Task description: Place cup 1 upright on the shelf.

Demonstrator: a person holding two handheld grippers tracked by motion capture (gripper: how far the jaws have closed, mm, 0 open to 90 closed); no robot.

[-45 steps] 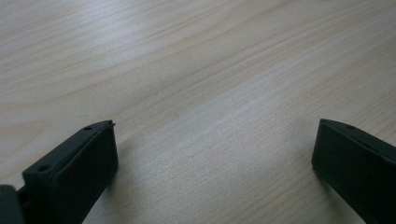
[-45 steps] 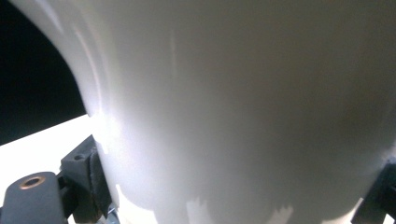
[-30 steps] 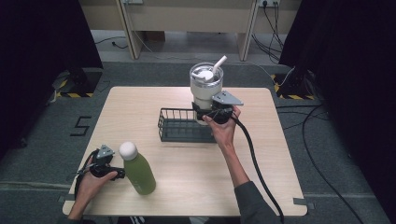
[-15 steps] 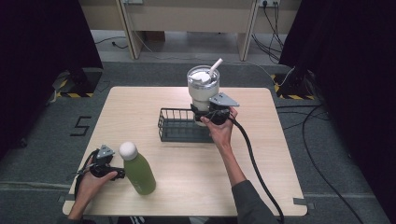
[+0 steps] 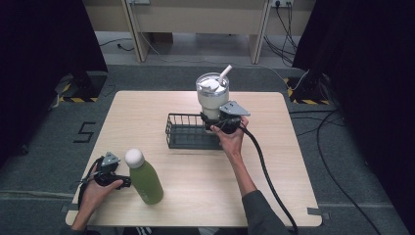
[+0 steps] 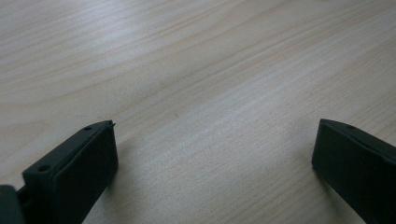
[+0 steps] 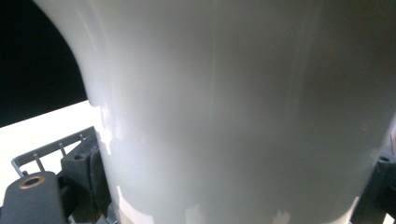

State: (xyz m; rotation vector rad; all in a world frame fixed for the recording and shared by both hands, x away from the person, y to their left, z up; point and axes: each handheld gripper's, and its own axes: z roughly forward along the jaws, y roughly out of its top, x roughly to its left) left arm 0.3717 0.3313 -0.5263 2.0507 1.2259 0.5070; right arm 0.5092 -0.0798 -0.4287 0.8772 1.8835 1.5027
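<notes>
The right claw grasps one white tumbler above the single wire basket's right end. One green bottle stands beside the released left claw on the surface.

Lab-style recording setup, not a home or shop.
You're at a lone light-wood desk on grey carpet floor, with black curtains closing off both sides. Yellow-black hazard tape marks the floor near the curtain bases, a "5" marker sits on the carpet left of the desk, loose cables run over the floor at right, and wall sockets with plugged leads show above plain wooden furniture at the back.
</notes>
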